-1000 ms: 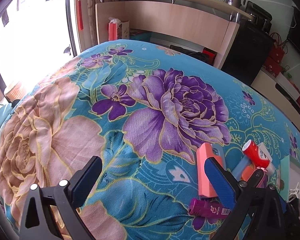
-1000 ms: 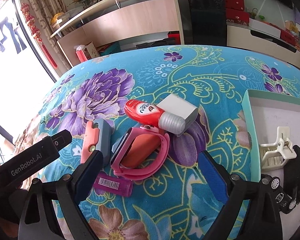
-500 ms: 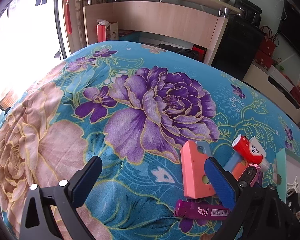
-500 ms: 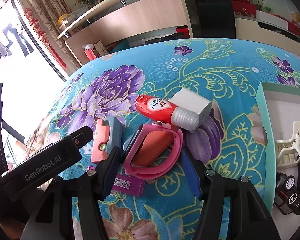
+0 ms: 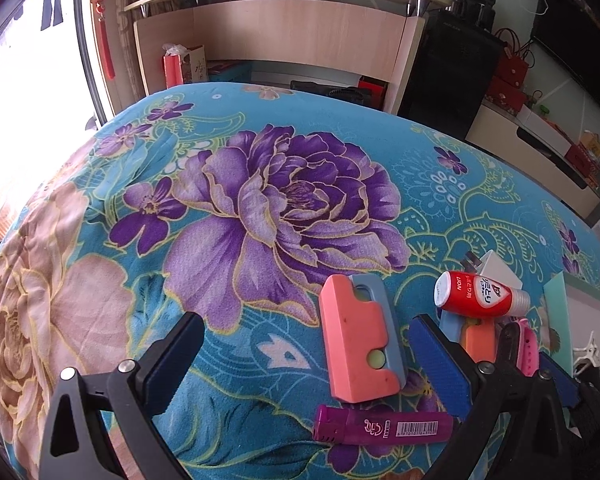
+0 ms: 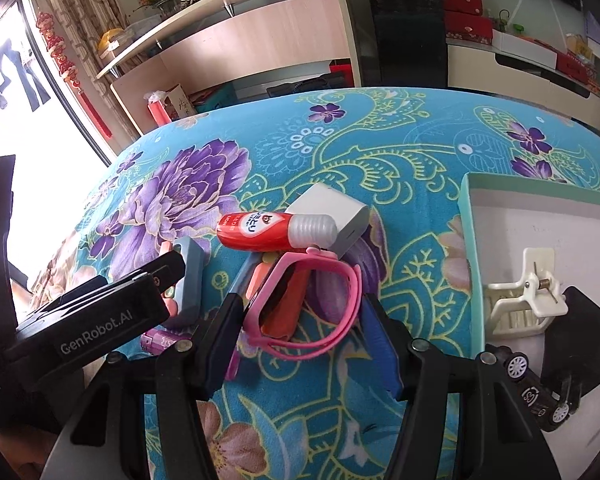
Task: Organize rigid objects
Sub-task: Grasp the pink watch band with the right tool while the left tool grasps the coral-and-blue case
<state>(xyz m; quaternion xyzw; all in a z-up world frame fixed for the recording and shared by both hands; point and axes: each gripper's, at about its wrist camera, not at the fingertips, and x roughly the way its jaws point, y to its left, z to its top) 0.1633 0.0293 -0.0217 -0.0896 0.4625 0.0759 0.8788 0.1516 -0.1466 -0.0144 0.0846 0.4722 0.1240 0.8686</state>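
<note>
Left gripper (image 5: 304, 364): jaws wide apart, holding nothing, above cloth (image 5: 220, 208).
Right gripper (image 6: 300, 336): jaws partly closed around pink watch (image 6: 300, 304), pads beside strap; firm contact unclear.
Lighter (image 5: 380, 426): 5 o'clock, left view.
Pink-blue block (image 5: 360, 340): behind lighter.
Red bottle (image 6: 272, 230): 12 o'clock of watch, against white box (image 6: 332, 210).
Tray (image 6: 466, 216): 3 o'clock; holds clip (image 6: 524, 296), toy car (image 6: 540, 392).

Both hand-held grippers, left (image 5: 304, 354) and right (image 6: 300, 338), have matte black triangular-cutout frames, silver screw heads at the joints and dark blue ribbed finger pads (image 5: 438, 364), while white "GenRobot.AI" lettering marks the left unit's black housing.
</note>
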